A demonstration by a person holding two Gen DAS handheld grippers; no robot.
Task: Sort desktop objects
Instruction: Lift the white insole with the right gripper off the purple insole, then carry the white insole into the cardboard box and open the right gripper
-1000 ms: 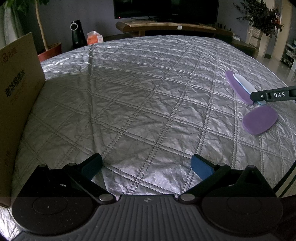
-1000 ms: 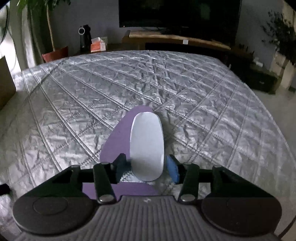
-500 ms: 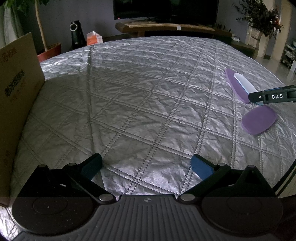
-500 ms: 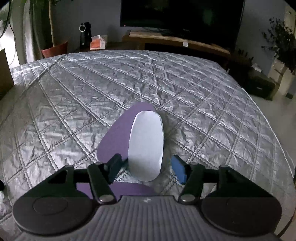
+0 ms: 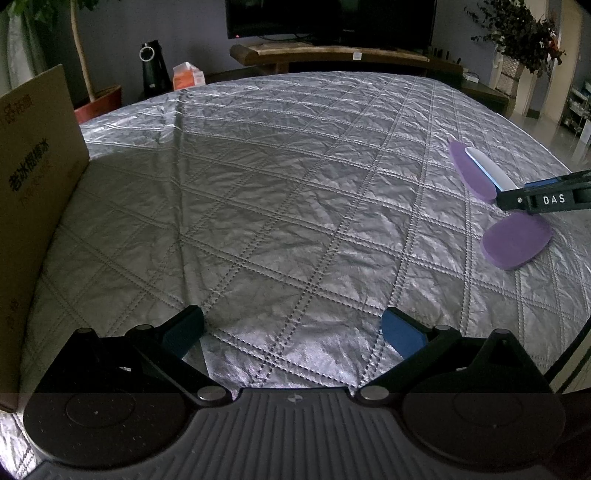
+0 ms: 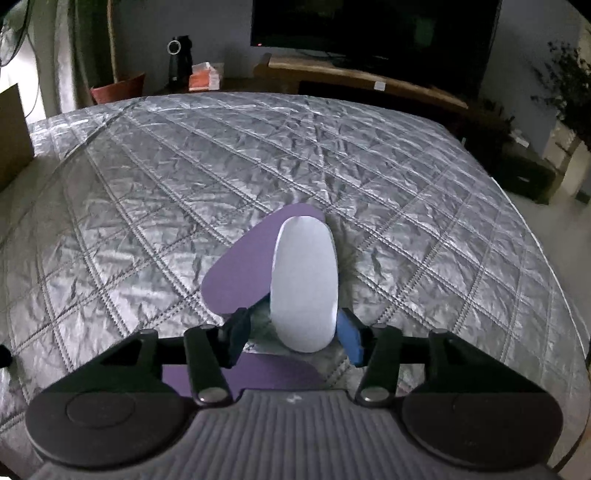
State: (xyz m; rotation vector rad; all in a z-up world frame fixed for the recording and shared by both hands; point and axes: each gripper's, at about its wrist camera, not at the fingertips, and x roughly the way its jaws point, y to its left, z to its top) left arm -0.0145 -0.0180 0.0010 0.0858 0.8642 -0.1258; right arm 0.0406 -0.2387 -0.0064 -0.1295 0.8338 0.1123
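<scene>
Silver quilted cover (image 5: 280, 206) spreads over the whole tabletop. Left gripper (image 5: 291, 328) low at the near edge, jaws wide, nothing between them. Right gripper (image 6: 291, 338) near the right edge, blue pads (image 6: 349, 338) narrowed around the rear of a white mouse (image 6: 304, 284); right pad touching it, left contact unclear, so a firm grip cannot be told. Mouse looks raised at a tilt. Purple pad (image 6: 247, 273) lies flat just left of and under the mouse; second purple pad (image 5: 517, 240) nearer, below the gripper. Cardboard box (image 5: 33, 206) stands at the left edge. Past the far edge: TV (image 5: 328, 18), wooden stand (image 5: 332, 55), potted plant (image 5: 96, 99).
</scene>
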